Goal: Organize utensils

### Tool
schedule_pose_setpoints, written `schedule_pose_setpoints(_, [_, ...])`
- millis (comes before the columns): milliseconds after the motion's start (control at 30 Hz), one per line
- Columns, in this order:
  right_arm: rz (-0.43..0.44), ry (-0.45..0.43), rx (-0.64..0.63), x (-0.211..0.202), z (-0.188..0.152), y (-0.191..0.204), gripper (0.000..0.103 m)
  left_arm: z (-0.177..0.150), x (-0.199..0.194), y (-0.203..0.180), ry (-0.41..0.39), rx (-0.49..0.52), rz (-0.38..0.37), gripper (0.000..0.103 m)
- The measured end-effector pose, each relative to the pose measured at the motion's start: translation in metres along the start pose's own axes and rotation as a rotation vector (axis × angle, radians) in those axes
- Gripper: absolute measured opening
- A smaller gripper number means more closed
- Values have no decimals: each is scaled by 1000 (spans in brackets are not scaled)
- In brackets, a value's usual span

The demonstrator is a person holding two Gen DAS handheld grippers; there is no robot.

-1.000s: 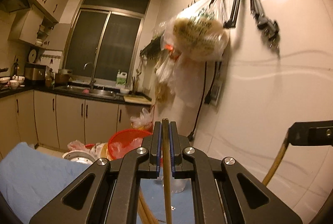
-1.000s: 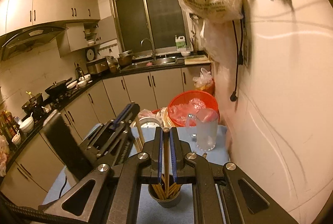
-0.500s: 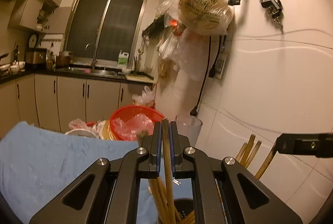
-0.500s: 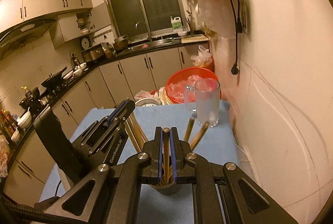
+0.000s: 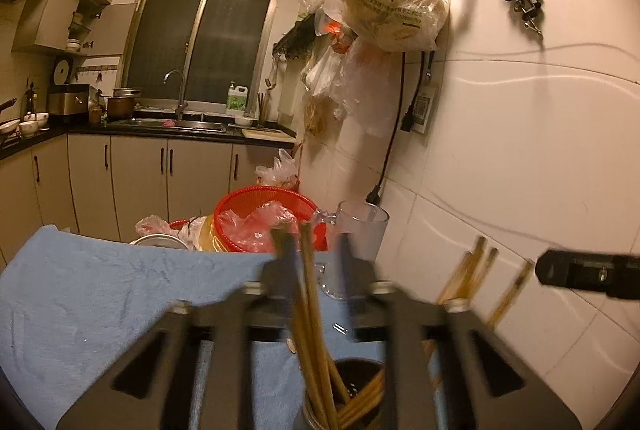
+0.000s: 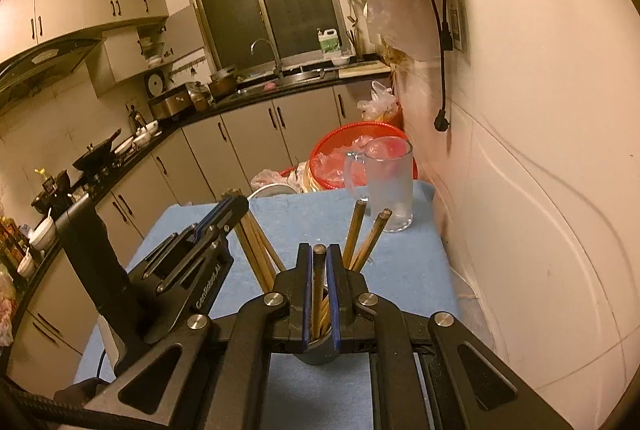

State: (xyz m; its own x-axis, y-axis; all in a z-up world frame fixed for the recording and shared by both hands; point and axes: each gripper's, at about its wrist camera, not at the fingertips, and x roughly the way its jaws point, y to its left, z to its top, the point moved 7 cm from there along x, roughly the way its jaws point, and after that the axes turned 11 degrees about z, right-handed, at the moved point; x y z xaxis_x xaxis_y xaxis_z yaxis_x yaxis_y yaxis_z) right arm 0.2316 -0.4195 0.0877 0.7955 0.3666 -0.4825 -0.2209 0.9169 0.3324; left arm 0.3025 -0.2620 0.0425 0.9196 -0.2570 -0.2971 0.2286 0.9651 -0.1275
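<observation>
Both claws hang over the dark holder [image 6: 320, 348] on the blue-clothed table [image 6: 400, 270], pointed downward to feed chopsticks in tip first. Left claw [image 5: 316, 262] has just been opening; its chopsticks [image 5: 310, 310] stand loose between the spread jaws, lower ends in the holder. Right claw [image 6: 319, 262] pinches one chopstick [image 6: 318, 286], tip inside the holder, likely next to drop.

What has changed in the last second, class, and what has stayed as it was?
Both grippers came down over the dark cup. The left gripper has just been opening, letting go of its chopstick, which now leans in the cup. The right gripper stays shut on its chopstick. The glass mug has not moved.
</observation>
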Motion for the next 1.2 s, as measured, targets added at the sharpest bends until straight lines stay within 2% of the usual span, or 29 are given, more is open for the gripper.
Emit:
schedule_pose_setpoints(33, [-2,-9,0,-3,1,0,12,1,-3,1,-5,1,10,48])
schedule_pose_setpoints(167, [-10,-33,-5,-14,2,2,16,1,-17,4,-14,8,26,64])
schedule_pose_setpoints(433, [-43,-78,-1,-36,-6,5,41,0,-47,23,-5,22,58,74])
schedule_pose_setpoints(700, [-39,-75,31,-39,-27,7,41,-9,-71,41,5,42,84,80])
schedule_pose_setpoints(867, [-44,-67,35,-38,-42,11,43,-18,-83,50,33,57,93,88])
schedule_pose_setpoints(967, [-56,-67,28,-37,-55,15,55,-28,-92,60,54,69,110,93])
schedule_pose_setpoints(1133, [-61,-84,24,-37,-72,24,90,-49,-111,80,98,95,159,96])
schedule_pose_setpoints(1200, [-69,-103,19,-39,-80,29,96,-57,-119,89,113,92,174,96])
